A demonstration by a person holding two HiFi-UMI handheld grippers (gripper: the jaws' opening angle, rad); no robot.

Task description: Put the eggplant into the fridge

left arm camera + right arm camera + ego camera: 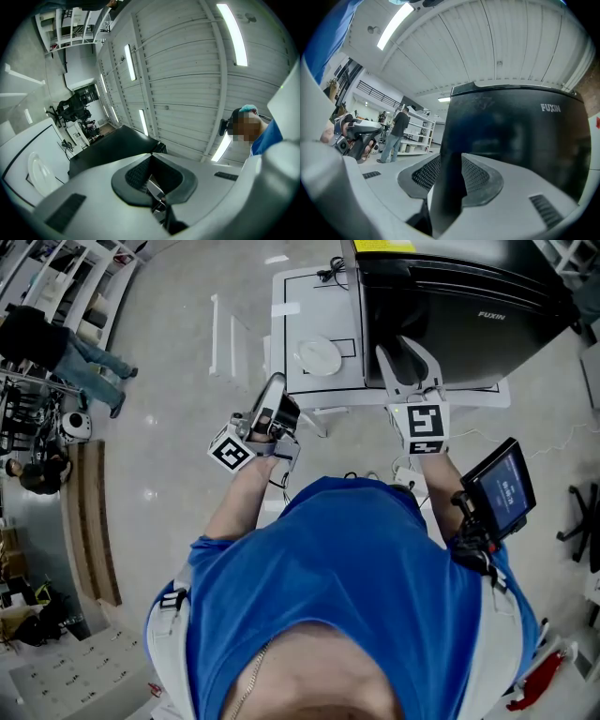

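— Checking the left gripper (273, 382) (153, 161) first: jaw condition?
— Jaws together, nothing between them. The left gripper view has the pads closed tip to tip and aimed up at the white ribbed ceiling (187, 70) with its strip lights. In the head view the unit sits tilted upward, just ahead of the person's blue shirt (347, 577), left of centre.
— Right gripper (405, 357) (451, 157)?
— Jaws apart in a wide V, clamped on nothing. The unit points level at the black, glossy, box-shaped fridge (469, 306) (511, 140) marked FUXIN. In the right gripper view the fridge's dark left edge lines up with the gap between the pads. Contact between pad and fridge cannot be confirmed.
— Fridge condition?
— Upright, door shut, directly ahead of the person and just beside the right edge of the white rectangular table (300, 306) (18, 154). A white round plate (319, 357) (40, 171) lies on that table, near the edge facing the fridge.
— Location of the eggplant?
— Cannot be told. No view shows it, and neither gripper carries it.
— Other items?
— A dark flat screen (502, 488) sits by the person's right forearm, lit and facing up. Other people (56, 343) stand well apart, by white shelving (84, 277) at the upper left of the head view.
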